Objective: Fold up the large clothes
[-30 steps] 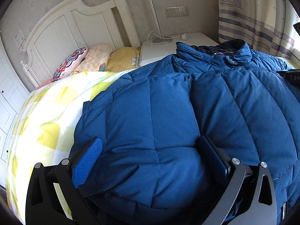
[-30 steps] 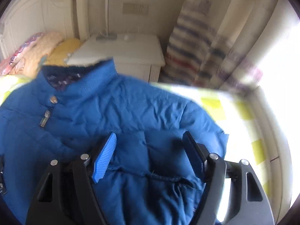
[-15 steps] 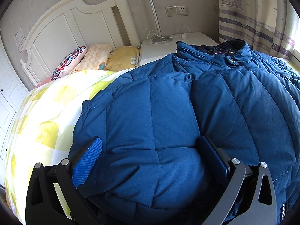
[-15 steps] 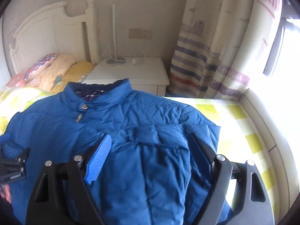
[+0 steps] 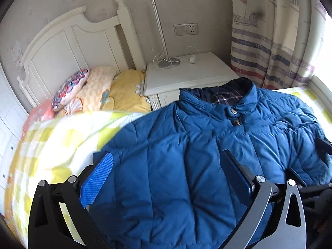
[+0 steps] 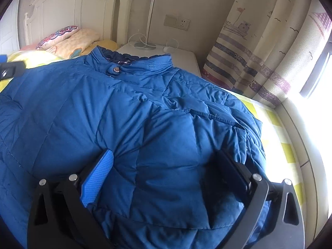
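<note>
We see the jacket (image 5: 186, 166) spread on the bed (image 5: 51, 145), pillows (image 5: 93, 91) behind left, nightstand (image 5: 197, 72) behind its collar

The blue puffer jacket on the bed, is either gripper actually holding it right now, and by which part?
Neither holds the blue puffer jacket. The right gripper has jaws opening, padding bulging between them unpinched. The left gripper stands wide over the quilted body.

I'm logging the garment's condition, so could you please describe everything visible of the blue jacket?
The blue jacket is a quilted, puffy, matte-fabric coat lying spread front-up on the yellow checked bedspread. Its stand collar is snapped shut, with dark plaid lining showing, and points toward the nightstand. A sleeve lies folded across the chest.
</note>
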The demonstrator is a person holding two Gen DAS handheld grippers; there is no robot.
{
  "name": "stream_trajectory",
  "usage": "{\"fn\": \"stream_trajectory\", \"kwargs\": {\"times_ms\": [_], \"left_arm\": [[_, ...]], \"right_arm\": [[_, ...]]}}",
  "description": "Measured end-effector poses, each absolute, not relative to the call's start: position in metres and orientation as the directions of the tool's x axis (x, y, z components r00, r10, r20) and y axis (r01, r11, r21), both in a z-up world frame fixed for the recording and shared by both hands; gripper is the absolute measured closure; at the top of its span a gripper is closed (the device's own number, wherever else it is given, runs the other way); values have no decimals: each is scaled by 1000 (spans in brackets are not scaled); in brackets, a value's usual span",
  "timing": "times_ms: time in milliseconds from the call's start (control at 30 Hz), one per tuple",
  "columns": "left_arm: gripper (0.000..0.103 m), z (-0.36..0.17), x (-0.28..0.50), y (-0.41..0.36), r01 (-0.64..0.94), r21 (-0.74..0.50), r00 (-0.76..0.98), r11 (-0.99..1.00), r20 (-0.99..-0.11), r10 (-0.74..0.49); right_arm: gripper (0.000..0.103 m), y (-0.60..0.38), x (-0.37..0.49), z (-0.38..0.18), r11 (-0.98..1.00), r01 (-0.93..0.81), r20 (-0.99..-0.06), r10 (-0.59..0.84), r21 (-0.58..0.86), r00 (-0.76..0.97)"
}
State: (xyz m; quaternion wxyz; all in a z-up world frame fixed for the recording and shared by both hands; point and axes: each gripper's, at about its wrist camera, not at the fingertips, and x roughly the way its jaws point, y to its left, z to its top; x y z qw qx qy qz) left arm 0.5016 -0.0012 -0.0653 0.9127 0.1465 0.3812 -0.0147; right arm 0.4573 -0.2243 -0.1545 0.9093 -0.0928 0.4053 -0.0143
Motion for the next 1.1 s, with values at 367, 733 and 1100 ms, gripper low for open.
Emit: {"fn": "stream_trajectory", "kwargs": {"times_ms": [367, 733, 1100], "left_arm": [[4, -140, 570, 40, 167, 95, 568, 981, -823, -17], [4, -135, 567, 36, 139, 119, 578, 983, -816, 17], [4, -121, 385, 39, 232, 217, 658, 948, -753, 12]], "right_arm": [[3, -233, 457, -153, 992, -54, -743, -52, -118, 667], [3, -234, 459, -154, 995, -47, -749, -37, -92, 661], [3, -262, 356, -148, 981, -76, -803, -98, -176, 588]]}}
